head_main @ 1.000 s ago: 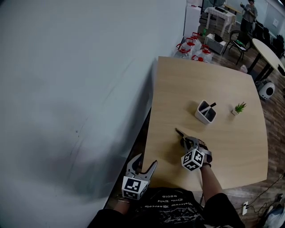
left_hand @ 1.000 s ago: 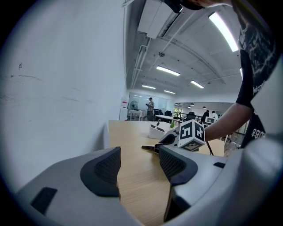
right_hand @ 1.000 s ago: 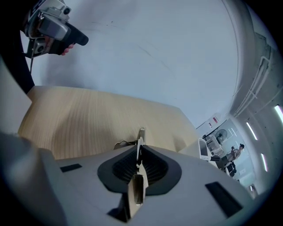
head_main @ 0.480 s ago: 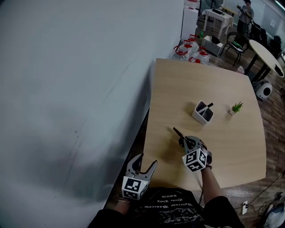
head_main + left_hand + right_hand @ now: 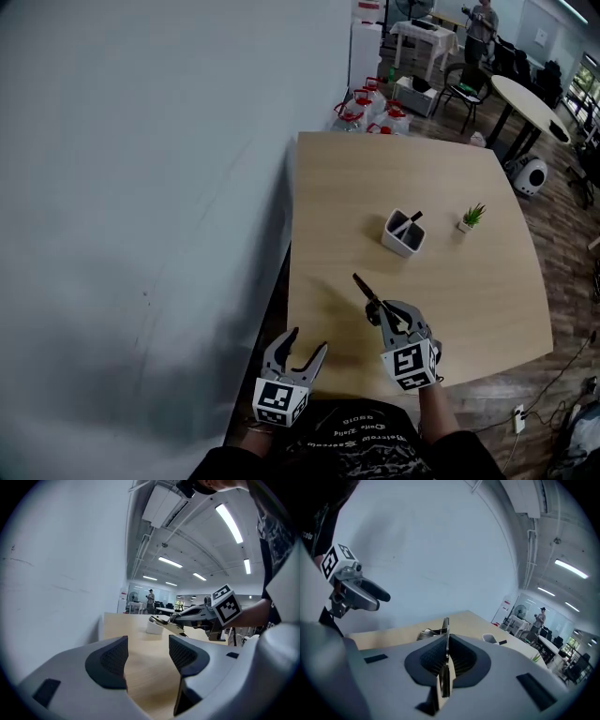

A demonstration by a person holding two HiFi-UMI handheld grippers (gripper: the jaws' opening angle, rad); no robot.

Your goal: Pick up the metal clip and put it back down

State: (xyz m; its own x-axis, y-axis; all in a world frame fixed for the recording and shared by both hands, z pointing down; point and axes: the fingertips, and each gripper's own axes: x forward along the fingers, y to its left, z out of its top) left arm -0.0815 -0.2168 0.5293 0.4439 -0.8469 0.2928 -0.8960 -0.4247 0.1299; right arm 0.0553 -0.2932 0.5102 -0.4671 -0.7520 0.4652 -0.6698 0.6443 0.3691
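Head view: gripping thin dark metal clip (image 5: pixel 366 289) in the air above light wooden surface (image 5: pixel 469 300)

Clamping right tongs (image 5: pixel 384 315) together on the clip, seen edge-on between the pads in right gripper view. Holding left tongs (image 5: pixel 307 345) apart, with nothing between, by the surface's near left edge, well apart from the clip.

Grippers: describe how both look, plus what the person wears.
The left gripper and right gripper are light grey, with curved jaws lined by black ribbed pads. Each carries a white cube printed with black square markers. The person wears a dark short-sleeved T-shirt with pale lettering.
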